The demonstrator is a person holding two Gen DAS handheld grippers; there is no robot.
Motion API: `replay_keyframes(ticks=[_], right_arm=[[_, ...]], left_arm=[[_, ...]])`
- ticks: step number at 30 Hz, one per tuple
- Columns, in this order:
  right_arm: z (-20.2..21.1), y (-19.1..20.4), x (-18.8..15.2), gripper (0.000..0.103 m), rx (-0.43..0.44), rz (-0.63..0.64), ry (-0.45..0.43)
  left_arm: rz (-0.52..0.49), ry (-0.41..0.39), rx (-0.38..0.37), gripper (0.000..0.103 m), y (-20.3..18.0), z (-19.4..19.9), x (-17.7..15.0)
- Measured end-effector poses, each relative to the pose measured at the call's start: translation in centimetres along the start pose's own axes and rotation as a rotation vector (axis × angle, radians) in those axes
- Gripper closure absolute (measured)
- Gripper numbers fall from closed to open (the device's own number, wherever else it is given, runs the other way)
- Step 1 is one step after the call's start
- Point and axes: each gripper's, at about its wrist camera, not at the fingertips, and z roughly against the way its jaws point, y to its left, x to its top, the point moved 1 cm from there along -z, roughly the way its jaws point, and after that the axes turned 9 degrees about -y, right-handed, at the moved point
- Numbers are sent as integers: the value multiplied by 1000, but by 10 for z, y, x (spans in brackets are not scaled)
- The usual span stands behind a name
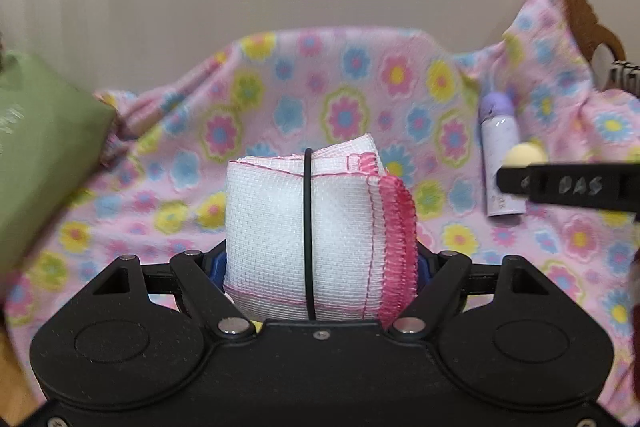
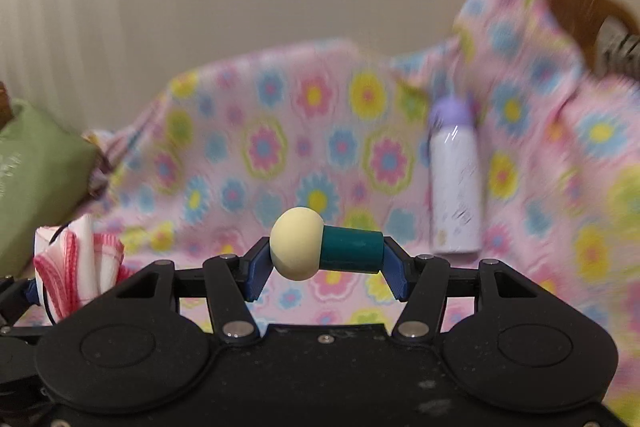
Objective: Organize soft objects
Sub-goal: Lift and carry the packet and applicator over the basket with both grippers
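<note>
Carriage in hand: left hand-held gripper point(image 1: 320, 267) clamps the banded cloth bundle point(image 1: 312, 235), right hand-held gripper point(image 2: 326, 263) pinches the foam mushroom point(image 2: 320, 247) end-to-end; advise level, unhurried set-down onto the floral blanket point(image 1: 344, 99).

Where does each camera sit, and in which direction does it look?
Left wrist: sits behind the left tongs, looking forward over the cloth they clamp, toward the blanket and wall; the right tongs' finger enters from the right.
Right wrist: sits behind the right tongs, looking forward over the toy they clamp, toward the same blanket; the left tongs and cloth show at lower left.
Shared: blanket, bottle, green bag, wall.
</note>
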Motion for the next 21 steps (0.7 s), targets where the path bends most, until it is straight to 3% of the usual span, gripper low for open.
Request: replay_keyframes(ticks=[8, 11, 21], right_arm=[[117, 2, -16, 46, 25, -49, -61], [151, 5, -32, 46, 27, -77, -52], [248, 7, -87, 45, 45, -104, -5]], left_arm=[[14, 39, -22, 28, -8, 76, -18], [-6, 70, -8, 28, -13, 98, -32], [83, 183, -21, 28, -10, 150, -80]])
